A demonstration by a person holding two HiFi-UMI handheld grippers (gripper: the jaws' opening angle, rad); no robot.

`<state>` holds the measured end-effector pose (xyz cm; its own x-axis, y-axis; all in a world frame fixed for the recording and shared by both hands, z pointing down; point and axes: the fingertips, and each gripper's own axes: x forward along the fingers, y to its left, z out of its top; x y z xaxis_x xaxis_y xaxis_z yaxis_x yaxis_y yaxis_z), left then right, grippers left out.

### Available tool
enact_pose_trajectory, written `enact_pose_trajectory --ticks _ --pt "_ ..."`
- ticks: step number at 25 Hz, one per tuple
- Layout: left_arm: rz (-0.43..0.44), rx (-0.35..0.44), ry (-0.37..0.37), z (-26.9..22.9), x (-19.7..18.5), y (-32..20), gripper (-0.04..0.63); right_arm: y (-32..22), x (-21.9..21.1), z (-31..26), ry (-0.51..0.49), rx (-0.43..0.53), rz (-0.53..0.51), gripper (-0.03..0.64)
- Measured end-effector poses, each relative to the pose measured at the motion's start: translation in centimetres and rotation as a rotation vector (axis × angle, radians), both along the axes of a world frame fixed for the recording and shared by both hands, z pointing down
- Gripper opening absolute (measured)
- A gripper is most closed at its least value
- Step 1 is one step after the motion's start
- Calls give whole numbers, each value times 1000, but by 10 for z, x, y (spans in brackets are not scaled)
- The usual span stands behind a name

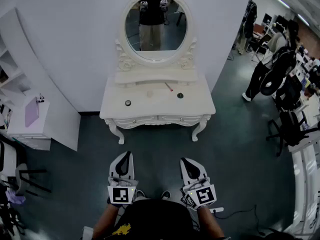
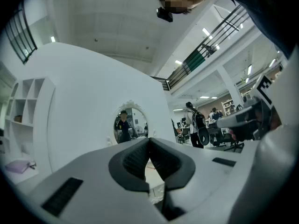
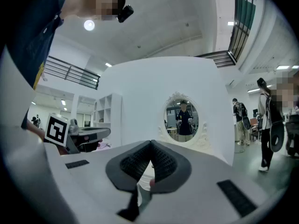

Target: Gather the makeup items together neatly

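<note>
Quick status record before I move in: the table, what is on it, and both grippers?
table: white dressing table with oval mirror, ahead of both grippers
items on top: left dark pot; pale round item; slim red stick; right dark pot
layout: spread apart, not gathered
left gripper: shut, empty, short of the table
right gripper: shut, empty, short of the table

both tongs, left (image 1: 123, 160) and right (image 1: 190, 165), held level side by side, jaws closed, empty.
</note>
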<state>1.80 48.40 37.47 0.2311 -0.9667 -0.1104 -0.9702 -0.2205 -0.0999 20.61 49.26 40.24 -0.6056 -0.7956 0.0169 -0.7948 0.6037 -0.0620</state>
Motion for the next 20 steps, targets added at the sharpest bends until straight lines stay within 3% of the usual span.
enact_pose_trajectory --ticks 5,11,16,20 --pt "15 3 -11 -1 -11 11 12 5 -5 -17 53 19 68 14" --pt "8 -28 5 0 -53 0 12 0 -59 -31 132 36 23 15" --pt "16 12 24 -13 -63 -8 12 -11 -66 -30 110 30 11 15" --pt "-10 47 22 -22 -68 -18 12 -26 -55 -25 152 39 51 15"
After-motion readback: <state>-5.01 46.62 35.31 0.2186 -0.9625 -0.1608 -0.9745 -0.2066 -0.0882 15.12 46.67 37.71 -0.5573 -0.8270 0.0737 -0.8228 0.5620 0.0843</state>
